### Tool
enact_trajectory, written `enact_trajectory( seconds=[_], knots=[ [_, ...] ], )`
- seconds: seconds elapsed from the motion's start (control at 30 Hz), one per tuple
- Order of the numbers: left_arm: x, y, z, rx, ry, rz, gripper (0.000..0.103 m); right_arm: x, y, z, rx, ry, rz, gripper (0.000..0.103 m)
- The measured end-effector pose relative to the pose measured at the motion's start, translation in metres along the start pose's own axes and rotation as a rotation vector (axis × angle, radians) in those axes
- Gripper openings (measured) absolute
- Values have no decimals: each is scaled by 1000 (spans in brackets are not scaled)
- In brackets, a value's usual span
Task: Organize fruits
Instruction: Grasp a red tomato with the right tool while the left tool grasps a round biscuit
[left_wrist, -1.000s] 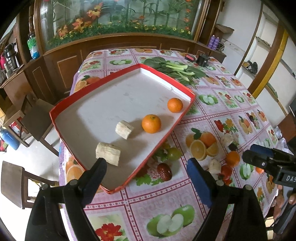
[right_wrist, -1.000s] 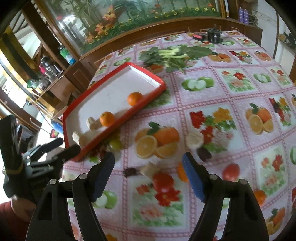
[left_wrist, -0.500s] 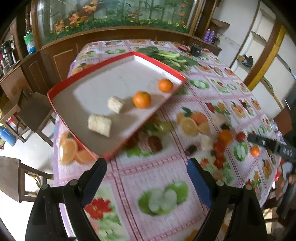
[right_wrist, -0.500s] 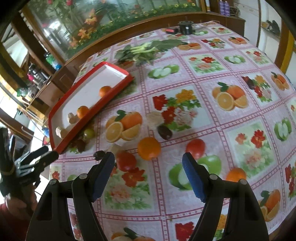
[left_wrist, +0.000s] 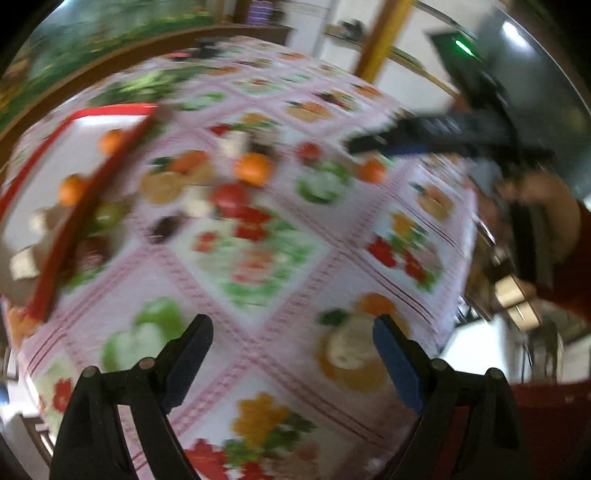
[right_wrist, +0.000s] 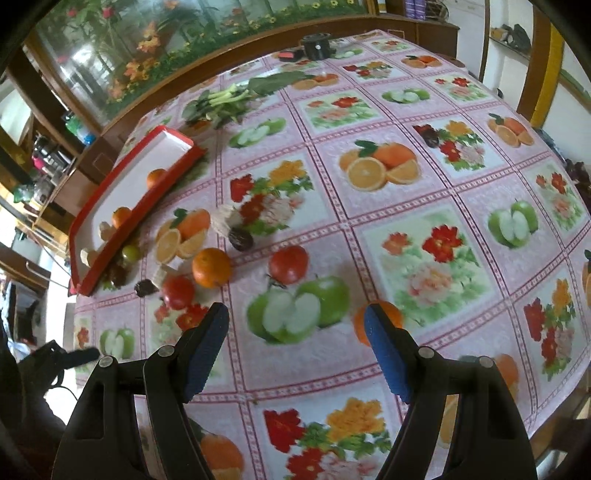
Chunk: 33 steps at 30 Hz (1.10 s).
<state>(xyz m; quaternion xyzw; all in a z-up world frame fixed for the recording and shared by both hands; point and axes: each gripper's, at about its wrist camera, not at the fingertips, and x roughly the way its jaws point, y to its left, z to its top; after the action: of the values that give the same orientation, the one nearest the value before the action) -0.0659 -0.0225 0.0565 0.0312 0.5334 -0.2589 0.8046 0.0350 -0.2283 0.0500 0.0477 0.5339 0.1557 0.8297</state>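
Note:
A red-rimmed white tray (right_wrist: 125, 218) at the table's left holds two oranges (right_wrist: 122, 216) and pale fruit chunks. Loose on the cloth lie an orange (right_wrist: 211, 266), two tomatoes (right_wrist: 289, 259), a green fruit (right_wrist: 131, 253), dark dates (right_wrist: 241, 238) and a second orange (right_wrist: 388, 314) right beside my right gripper's right finger. My right gripper (right_wrist: 295, 345) is open and empty above the cloth. My left gripper (left_wrist: 293, 363) is open and empty over the table's near part; its view is blurred, showing the tray (left_wrist: 66, 229) at left and the right gripper (left_wrist: 424, 136) at upper right.
The table carries a pink cloth printed with fruit and flowers. Leafy greens (right_wrist: 229, 99) lie at the back, with a small black object (right_wrist: 316, 46) behind them. A wooden cabinet with an aquarium runs along the far side. The table edge is close at right.
Both grippers have swung right, away from the tray. The right gripper has moved over the loose fruit; an orange now sits at its right finger. The left view has blurred from fast motion.

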Motion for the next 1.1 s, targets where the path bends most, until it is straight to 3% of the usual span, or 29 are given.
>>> enact_trajectory(
  seconds=[0.17,0.3,0.37,0.43,0.47,0.77,0.97,1.1],
  knots=[
    [13,-24,-2,75,47,-80,87,1,-8,6,19,7,17,68],
    [23,-34,-5,99,95,-128,71,9,-3,13,31,8,42,63],
    [29,-36,-9,105,115,-118,61,13,1,15,27,8,54,62],
    [37,-36,-11,105,128,-97,42,17,4,16,16,11,50,61],
    [41,-36,-11,99,133,-81,39,19,5,16,12,14,47,61],
    [30,9,-8,-56,53,25,39,53,15,26,-2,44,-3,49],
    [19,59,-7,-190,19,84,39,68,22,30,-42,33,-103,29],
    [16,78,-6,-265,0,100,39,67,19,28,-49,38,-86,29]
  ],
)
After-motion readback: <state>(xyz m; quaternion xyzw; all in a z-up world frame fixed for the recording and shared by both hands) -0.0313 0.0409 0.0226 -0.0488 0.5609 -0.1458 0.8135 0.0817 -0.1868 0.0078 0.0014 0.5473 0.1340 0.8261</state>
